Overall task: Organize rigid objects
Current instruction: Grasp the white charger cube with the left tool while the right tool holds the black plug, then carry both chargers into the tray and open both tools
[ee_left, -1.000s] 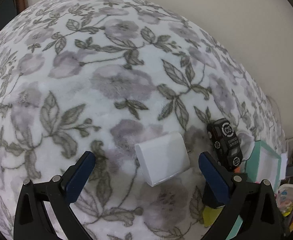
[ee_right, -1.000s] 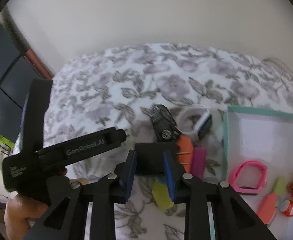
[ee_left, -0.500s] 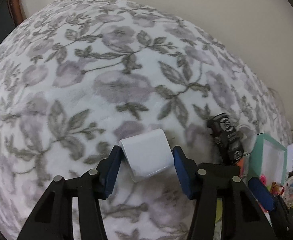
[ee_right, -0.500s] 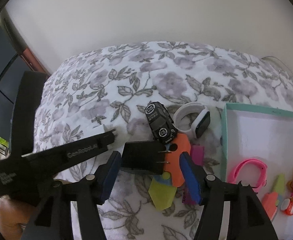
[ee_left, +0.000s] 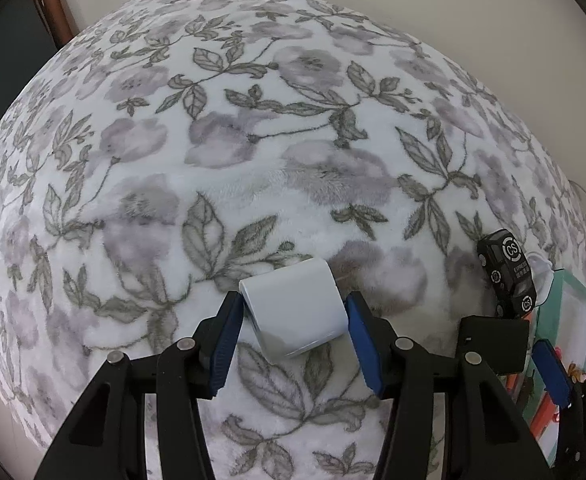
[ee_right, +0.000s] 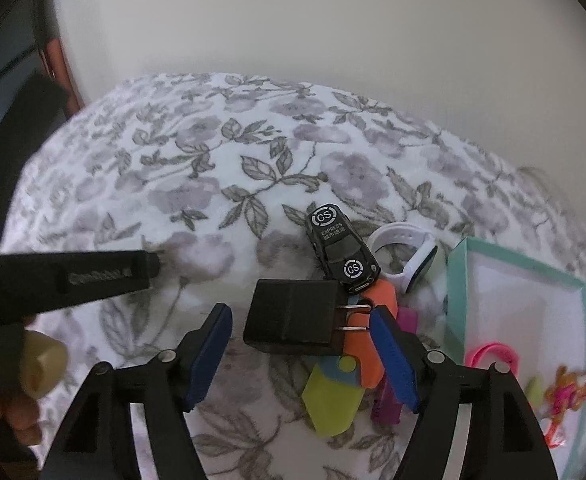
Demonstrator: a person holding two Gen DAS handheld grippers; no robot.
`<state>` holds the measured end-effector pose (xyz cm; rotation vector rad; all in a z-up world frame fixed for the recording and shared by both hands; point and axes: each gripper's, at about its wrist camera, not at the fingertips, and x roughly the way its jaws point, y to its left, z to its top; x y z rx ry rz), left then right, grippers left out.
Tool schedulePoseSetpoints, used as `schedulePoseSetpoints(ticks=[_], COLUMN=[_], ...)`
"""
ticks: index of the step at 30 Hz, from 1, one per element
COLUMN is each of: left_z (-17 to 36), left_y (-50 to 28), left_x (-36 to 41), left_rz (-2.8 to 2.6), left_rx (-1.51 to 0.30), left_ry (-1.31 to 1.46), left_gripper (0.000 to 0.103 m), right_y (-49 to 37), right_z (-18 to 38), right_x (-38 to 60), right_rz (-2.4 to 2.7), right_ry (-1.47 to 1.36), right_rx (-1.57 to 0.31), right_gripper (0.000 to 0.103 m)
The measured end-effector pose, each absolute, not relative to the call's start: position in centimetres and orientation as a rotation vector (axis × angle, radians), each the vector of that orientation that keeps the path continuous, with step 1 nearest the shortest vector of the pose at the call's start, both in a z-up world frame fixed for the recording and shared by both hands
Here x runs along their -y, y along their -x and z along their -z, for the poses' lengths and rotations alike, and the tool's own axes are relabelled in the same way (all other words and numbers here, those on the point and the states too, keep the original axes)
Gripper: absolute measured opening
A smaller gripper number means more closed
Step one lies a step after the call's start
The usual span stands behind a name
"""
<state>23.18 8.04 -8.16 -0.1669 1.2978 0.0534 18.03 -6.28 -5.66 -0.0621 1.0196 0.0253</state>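
Note:
A white charger block (ee_left: 293, 308) lies on the flowered blanket (ee_left: 253, 140) with my left gripper (ee_left: 293, 322) shut on it, a blue pad against each side. In the right wrist view a black plug adapter (ee_right: 289, 316) rests on the blanket, prongs to the right. It sits between the jaws of my right gripper (ee_right: 300, 334), which are opening; neither pad presses on it. A black toy car (ee_right: 343, 254) lies just beyond the adapter, and a white watch (ee_right: 405, 252) lies right of the car.
Orange (ee_right: 373, 344), yellow-green (ee_right: 333, 396) and magenta (ee_right: 389, 404) pieces lie under and beside the right finger. A teal-rimmed box (ee_right: 457, 292) at the right holds a pink band (ee_right: 493, 356) and small toys. A hand (ee_right: 13, 416) holds the left gripper's body at the far left.
My left gripper went from wide open to shut on the white block. My right gripper, earlier shut on the black adapter, has spread its jaws and let it go.

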Motion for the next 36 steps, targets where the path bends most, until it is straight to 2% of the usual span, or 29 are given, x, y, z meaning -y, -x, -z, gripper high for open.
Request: schedulePoseSetpoints(ticks=[19, 28, 36], left_z=[9.4, 9.1, 6.1], left_y=[-23.6, -23.7, -23.6], left_x=[-6.8, -6.3, -6.2], left_rz=[-0.099, -0.084, -0.053], left_rx=[-1.319, -1.298, -1.24], left_ry=[0.102, 0.104, 0.15], left_gripper=[0.056, 0.052, 0.051], right_y=[-18.2, -18.1, -17.5], right_z=[8.2, 7.4, 4.1], right_x=[4.5, 5.5, 6.7], right_rz=[0.081, 0.036, 0.005], right_ry=[0.197, 0.106, 0.023], right_rx=[-1.012, -1.021, -0.974], right_gripper=[0.073, 0.071, 0.071])
